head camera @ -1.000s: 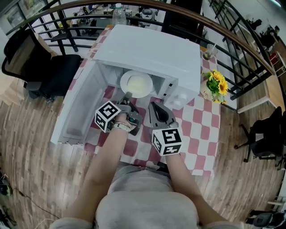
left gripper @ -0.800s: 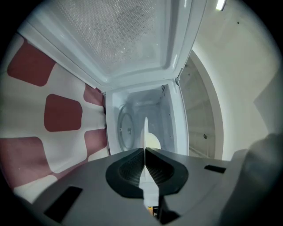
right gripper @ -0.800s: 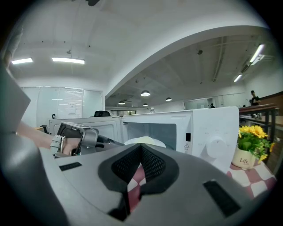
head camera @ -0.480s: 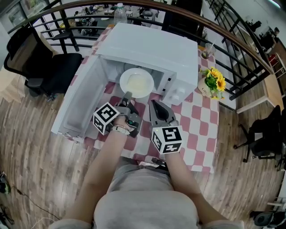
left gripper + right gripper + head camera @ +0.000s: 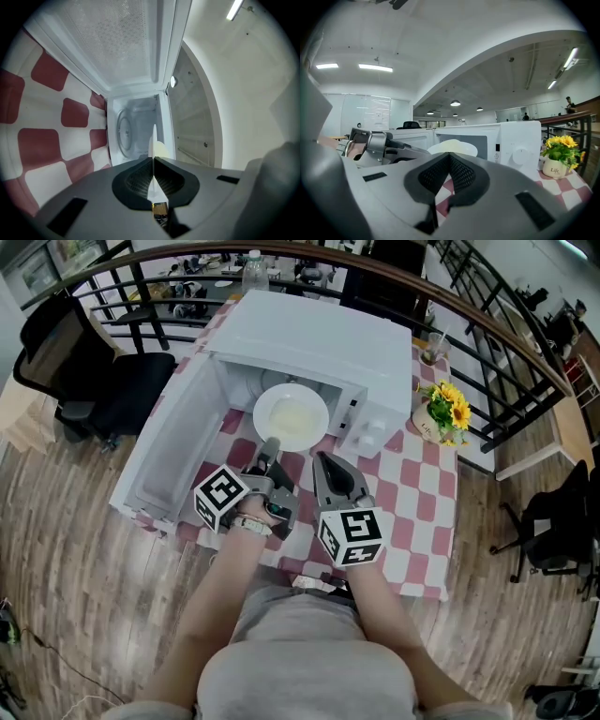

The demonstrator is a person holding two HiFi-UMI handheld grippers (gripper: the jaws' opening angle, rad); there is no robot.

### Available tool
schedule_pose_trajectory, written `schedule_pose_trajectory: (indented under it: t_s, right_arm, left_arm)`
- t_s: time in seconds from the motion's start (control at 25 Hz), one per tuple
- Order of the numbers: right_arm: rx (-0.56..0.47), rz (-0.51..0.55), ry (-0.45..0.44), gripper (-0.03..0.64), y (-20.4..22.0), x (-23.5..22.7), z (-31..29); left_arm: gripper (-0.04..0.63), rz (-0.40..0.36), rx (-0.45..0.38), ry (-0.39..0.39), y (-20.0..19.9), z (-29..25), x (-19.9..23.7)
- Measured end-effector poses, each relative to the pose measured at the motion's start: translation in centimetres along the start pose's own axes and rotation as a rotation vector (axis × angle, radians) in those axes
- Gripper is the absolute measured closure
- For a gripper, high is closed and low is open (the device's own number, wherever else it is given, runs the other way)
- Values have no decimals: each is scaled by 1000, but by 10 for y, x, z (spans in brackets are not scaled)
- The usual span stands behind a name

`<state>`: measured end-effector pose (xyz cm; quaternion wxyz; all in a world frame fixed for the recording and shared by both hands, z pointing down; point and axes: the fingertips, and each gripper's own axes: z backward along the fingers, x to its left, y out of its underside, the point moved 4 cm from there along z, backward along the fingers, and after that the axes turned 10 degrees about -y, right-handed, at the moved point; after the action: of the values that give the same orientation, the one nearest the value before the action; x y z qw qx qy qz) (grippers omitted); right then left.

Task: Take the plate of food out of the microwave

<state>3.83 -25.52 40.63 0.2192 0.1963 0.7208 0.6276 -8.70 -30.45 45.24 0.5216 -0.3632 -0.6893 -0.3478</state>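
- Far left: door (image 5: 173, 451) of the microwave (image 5: 319, 343) swung wide open to the microwave's left, over the checked bench (image 5: 422, 493).
- Left claw (image 5: 269, 448), just in front of the microwave's mouth, is clamped on the near rim of the plate (image 5: 292, 415). The left gripper view shows that rim (image 5: 153, 140) edge-on, pinched between the pads.
- Plate sits at the microwave's mouth, its near part out past the front edge.
- Handling, judged: white and glazed-looking, so stiff, slick, breakable and not light. Held by one edge it will want to lever downward.
- The pale food (image 5: 291, 416) looks soft and could slide if the plate tips. Keep it level. A second hold on the rim toward the microwave's right would steady it.
- Right claw (image 5: 322, 462), in front of the microwave and right of the plate: jaws together, nothing between them, clear of the plate.
- Flower pot (image 5: 441, 423) stands right of the microwave, well out of the way.
- Unclear: what the food is, whether the plate's underside rests on anything, and the far rim, which is hidden under the microwave's roof.
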Motion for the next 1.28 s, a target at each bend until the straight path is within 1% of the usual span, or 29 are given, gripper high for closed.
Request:
schedule_pose_trajectory:
  t_s: [0.24, 0.52, 0.96, 1.28]
  right_arm:
    - [-6, 9, -3, 595, 0, 5, 11]
    - [-12, 5, 1, 595, -2, 5, 20]
    - [-21, 12, 9, 595, -7, 7, 24]
    - [-21, 15, 25, 595, -10, 5, 26]
  left_arm:
    - [583, 18, 1, 15, 8, 14, -3]
    - [581, -25, -4, 16, 18, 24, -9]
    - [581, -38, 1, 45, 34, 36, -19]
    - [581, -37, -5, 49, 35, 39, -19]
